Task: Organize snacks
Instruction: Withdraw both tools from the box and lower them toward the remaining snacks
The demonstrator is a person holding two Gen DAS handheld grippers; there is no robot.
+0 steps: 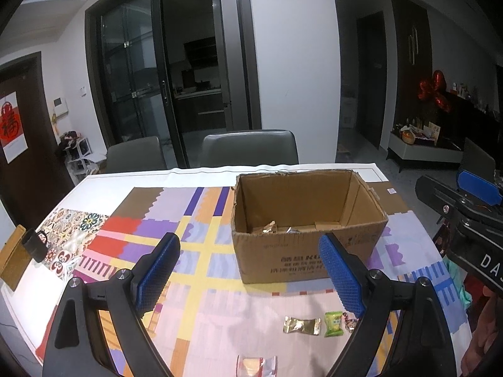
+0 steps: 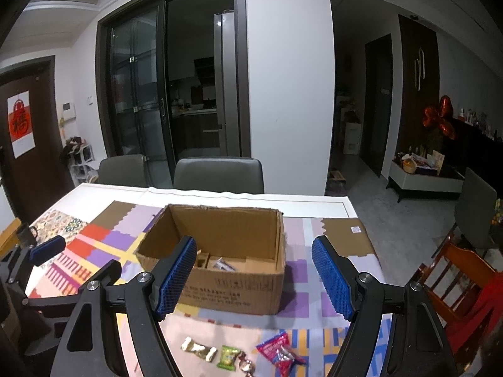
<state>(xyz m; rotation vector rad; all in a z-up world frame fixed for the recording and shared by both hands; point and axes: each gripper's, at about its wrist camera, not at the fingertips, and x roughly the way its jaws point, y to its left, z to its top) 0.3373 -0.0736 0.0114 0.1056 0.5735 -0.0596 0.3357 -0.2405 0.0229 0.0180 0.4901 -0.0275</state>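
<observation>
From the left wrist, a dim dining room with dark sliding glass doors and two grey padded chairs lies behind a table covered by a smooth patchwork-print cloth of purple, yellow, red and pink blocks. An open corrugated cardboard box, rough at its torn rim, stands on the cloth with a few wrappers at its bottom. Nearer, a crinkled gold foil candy lies just beside a green snack packet. The left gripper hangs wide open with nothing between its blue ribbed pads.

From the right wrist, the same box sits mid-table. In front lie the gold candy, the green packet and a red-and-blue glossy pouch. The right gripper is spread apart, empty.
</observation>
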